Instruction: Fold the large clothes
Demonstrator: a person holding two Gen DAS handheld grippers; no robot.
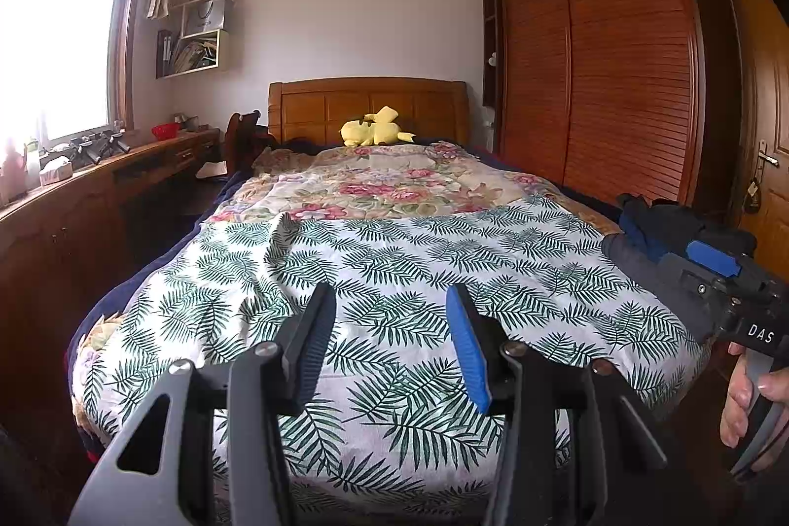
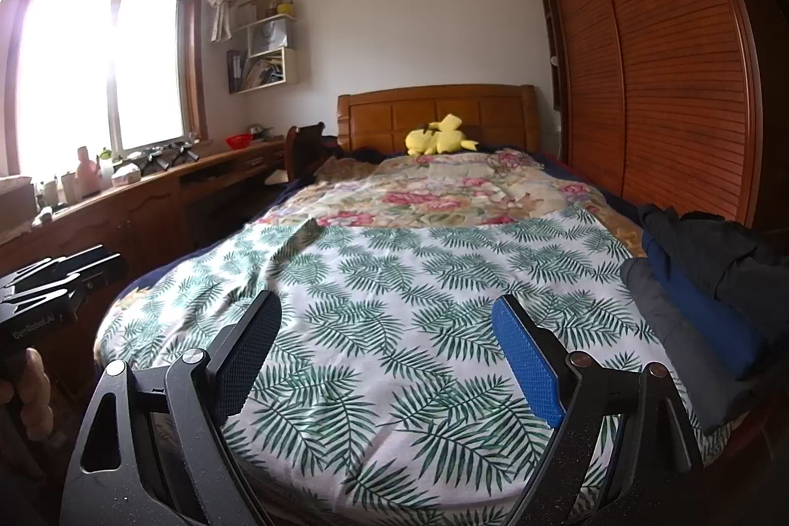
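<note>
Both grippers hover empty over the leaf sheet (image 1: 394, 260), left gripper (image 1: 389, 343) half-spread, right gripper (image 2: 387, 358) wide (poised, likely, before reaching for the dark clothes (image 2: 700, 279))

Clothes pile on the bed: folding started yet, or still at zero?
Nothing looks done: the dark clothes pile sits bunched at the right edge of the leaf-print bedspread. Nothing in hand either: the left gripper and right gripper hover open and empty over the bed. Everything is left: pick a garment, spread it, fold.

Empty left claw (image 1: 389, 343) above leaf-print sheet (image 1: 394, 260)
</note>
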